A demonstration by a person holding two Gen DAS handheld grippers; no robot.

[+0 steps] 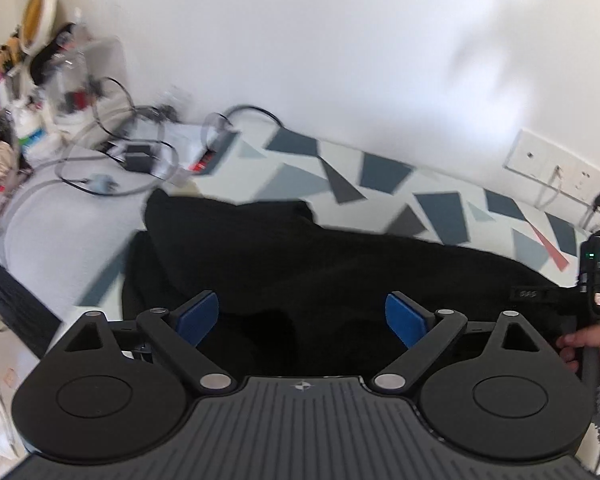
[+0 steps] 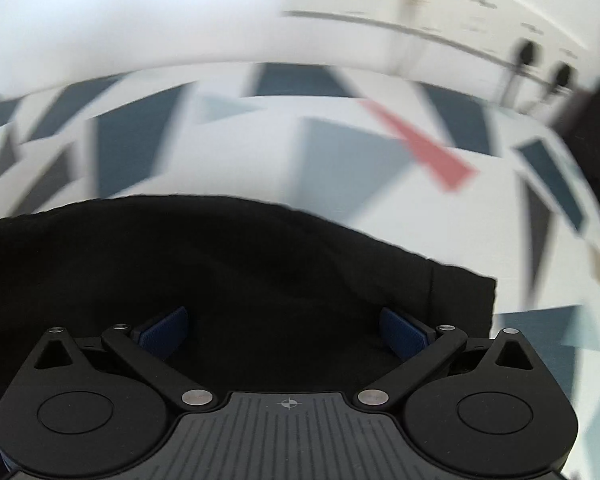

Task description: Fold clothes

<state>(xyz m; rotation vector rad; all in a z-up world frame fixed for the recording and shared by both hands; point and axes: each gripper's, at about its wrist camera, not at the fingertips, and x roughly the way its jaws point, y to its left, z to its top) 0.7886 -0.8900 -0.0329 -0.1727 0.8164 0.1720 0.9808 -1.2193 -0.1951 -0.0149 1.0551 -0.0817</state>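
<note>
A black garment (image 1: 300,264) lies spread on a white bedsheet with grey, blue and pink triangles (image 1: 384,176). My left gripper (image 1: 302,316) hovers over the garment's near part, jaws wide apart, blue pads (image 1: 197,316) clear of the cloth with nothing between them. In the right wrist view the same black garment (image 2: 227,264) fills the lower left, its hemmed edge (image 2: 460,292) at the right. My right gripper (image 2: 283,330) stands open above it, its blue pads (image 2: 404,332) far apart and empty. The right gripper's body and a hand (image 1: 588,340) show at the left wrist view's right edge.
At the far left stands a cluttered bedside with cables (image 1: 115,148), a small black box (image 1: 137,160), bottles (image 1: 31,128) and a round mirror (image 1: 39,12). A white wall (image 1: 340,40) runs behind the bed, with sockets and plugs (image 1: 560,180) at the right. The patterned sheet (image 2: 340,152) stretches beyond the garment.
</note>
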